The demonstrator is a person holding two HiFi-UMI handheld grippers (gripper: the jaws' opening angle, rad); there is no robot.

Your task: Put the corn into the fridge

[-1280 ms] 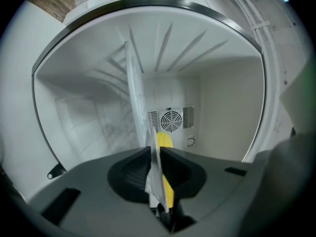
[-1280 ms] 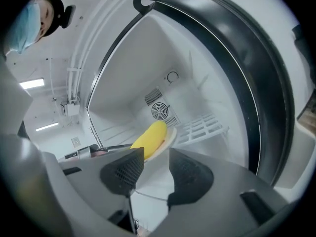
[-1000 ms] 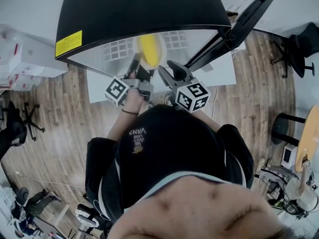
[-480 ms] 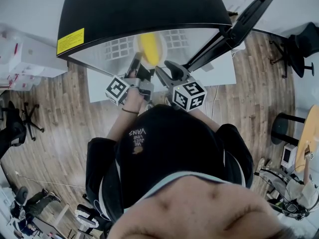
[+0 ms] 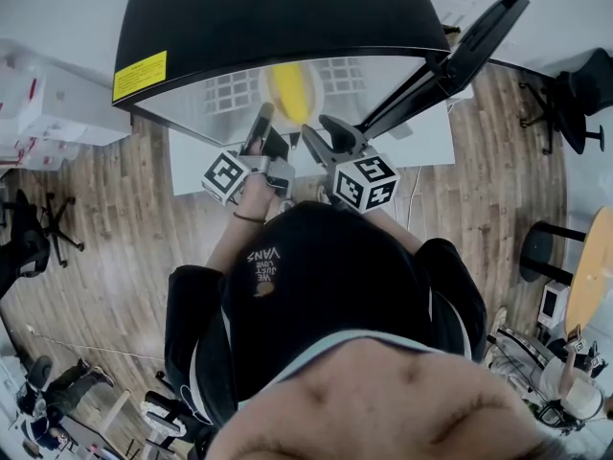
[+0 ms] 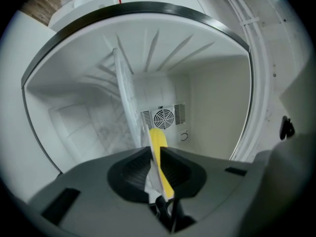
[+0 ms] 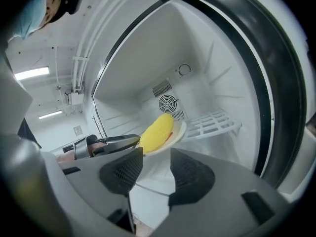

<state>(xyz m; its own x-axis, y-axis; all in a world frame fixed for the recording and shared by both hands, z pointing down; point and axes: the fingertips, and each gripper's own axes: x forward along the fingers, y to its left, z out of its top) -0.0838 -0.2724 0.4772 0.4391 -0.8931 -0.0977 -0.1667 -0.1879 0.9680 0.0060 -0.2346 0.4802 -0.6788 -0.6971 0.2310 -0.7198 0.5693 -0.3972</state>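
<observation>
**A:** Wood floor all round, and the black-topped fridge [image 5: 268, 17] stands open at your 12 o'clock, white inside. Which step are you on?

**B:** The placing one, I reckon. Your left gripper [image 6: 157, 169] is clamped tight on the rim of a white plate [image 7: 178, 132]. The corn [image 7: 157, 131] lies on that plate, already inside the cavity, in front of the fan vent [image 6: 163, 117].

**A:** And your right gripper [image 7: 155, 169]?

**B:** Jaws apart with nothing between them. It hovers at 3 o'clock of the left one, near the plate but off it.

**A:** Next move?

**B:** My guess is you set the plate down level on the wire shelf [image 7: 212, 122] or the fridge floor, then ease the left jaws off. Keep it flat or the corn could roll.
</observation>
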